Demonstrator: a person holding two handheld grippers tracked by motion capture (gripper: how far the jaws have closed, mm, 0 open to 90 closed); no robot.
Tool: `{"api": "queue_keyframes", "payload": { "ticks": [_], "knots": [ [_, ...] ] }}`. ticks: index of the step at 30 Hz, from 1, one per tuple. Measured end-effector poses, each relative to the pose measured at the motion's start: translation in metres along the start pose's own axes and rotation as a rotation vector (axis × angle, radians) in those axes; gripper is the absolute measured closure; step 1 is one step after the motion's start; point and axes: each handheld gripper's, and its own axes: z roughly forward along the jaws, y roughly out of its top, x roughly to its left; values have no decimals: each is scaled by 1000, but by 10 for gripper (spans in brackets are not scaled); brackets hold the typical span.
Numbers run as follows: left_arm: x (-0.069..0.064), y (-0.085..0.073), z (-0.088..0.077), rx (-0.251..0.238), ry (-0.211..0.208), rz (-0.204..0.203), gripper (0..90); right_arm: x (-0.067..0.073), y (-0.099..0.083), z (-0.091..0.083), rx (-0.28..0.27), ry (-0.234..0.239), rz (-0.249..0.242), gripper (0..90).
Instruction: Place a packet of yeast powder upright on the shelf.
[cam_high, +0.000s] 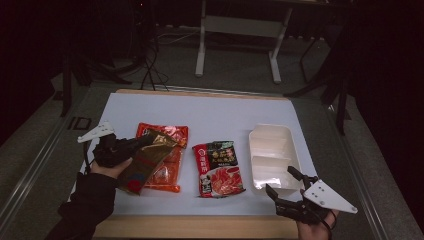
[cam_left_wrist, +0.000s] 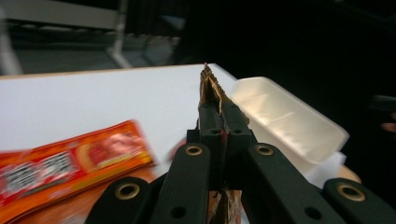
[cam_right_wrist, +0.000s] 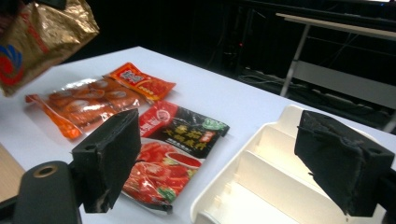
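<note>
Gold packet hangs clamped between the fingers of your left gripper, lifted clear of the counter above the orange packet. Your right gripper sits at the near right edge, its fingers spread wide with nothing between them. Just beyond it lies the white tray, and between tray and orange packet, flat on the counter, the red-and-black sauce packet.
</note>
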Motion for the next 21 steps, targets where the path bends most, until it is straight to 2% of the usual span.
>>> {"api": "queue_keyframes", "payload": {
  "ticks": [1,5,8,11,13,14,18,21],
  "knots": [
    [-7,1,6,2,-17,7,900,0,1,0,-1,-1,1,132],
    [-20,3,18,-3,-69,14,900,-1,4,-1,1,5,13,125],
    [-28,3,28,-9,-114,4,900,-2,6,1,6,15,23,105],
    [-37,2,39,-19,-152,7,900,-1,9,3,-5,48,52,104],
    [-39,1,41,-23,-155,9,900,1,10,4,1,43,46,104],
    [-44,0,48,-31,-188,-11,900,2,13,5,-4,68,42,104],
    [-52,0,55,-40,-202,-3,900,6,21,7,6,82,16,104],
    [-59,-3,63,-50,-214,-12,900,10,27,9,20,102,-5,109]
  ]
}}
